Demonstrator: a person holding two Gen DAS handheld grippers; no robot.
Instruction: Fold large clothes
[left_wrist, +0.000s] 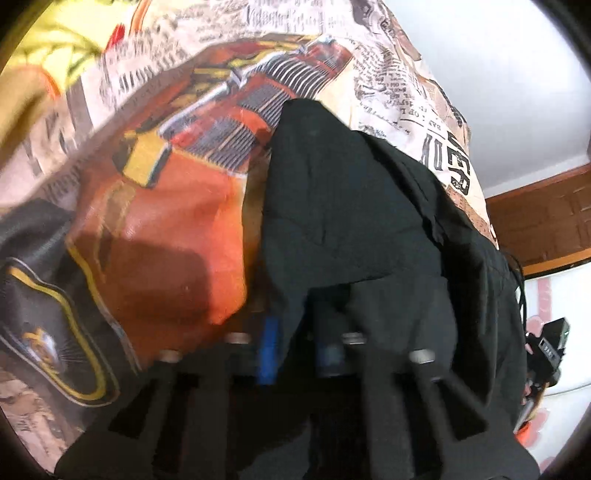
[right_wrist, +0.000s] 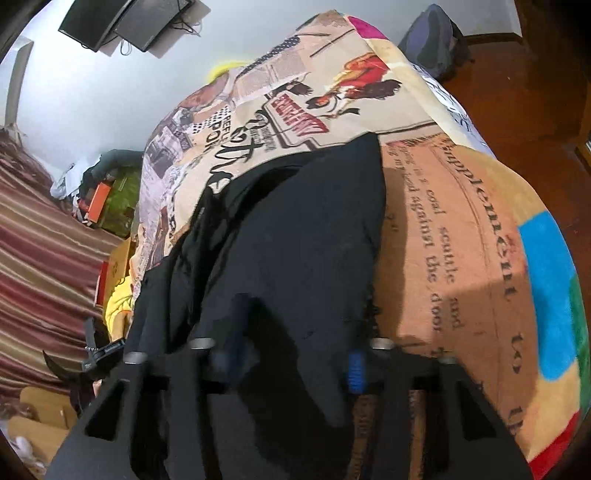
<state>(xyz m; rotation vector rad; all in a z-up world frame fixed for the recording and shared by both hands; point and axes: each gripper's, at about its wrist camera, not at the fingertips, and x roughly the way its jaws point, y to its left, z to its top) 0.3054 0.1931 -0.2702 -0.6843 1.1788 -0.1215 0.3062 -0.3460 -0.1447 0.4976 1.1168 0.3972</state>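
Observation:
A large black garment (left_wrist: 354, 221) lies on a bed covered by a printed newspaper-pattern blanket (left_wrist: 177, 177). In the left wrist view my left gripper (left_wrist: 299, 354) is right at its near edge, and black cloth drapes between and over the blue-padded fingers (left_wrist: 267, 350); the jaws stand narrowly apart with cloth in the gap. In the right wrist view the same garment (right_wrist: 295, 229) runs away from me, and my right gripper (right_wrist: 291, 365) has cloth hanging between its blue fingers (right_wrist: 355, 369), which stand well apart. Both views are blurred.
The blanket (right_wrist: 461, 240) spreads to the right of the garment. Beside the bed are a striped cloth (right_wrist: 44, 258), boxes and clutter (right_wrist: 107, 199), and a yellow item (right_wrist: 118, 306). A wooden panel (left_wrist: 546, 225) and white wall stand at right.

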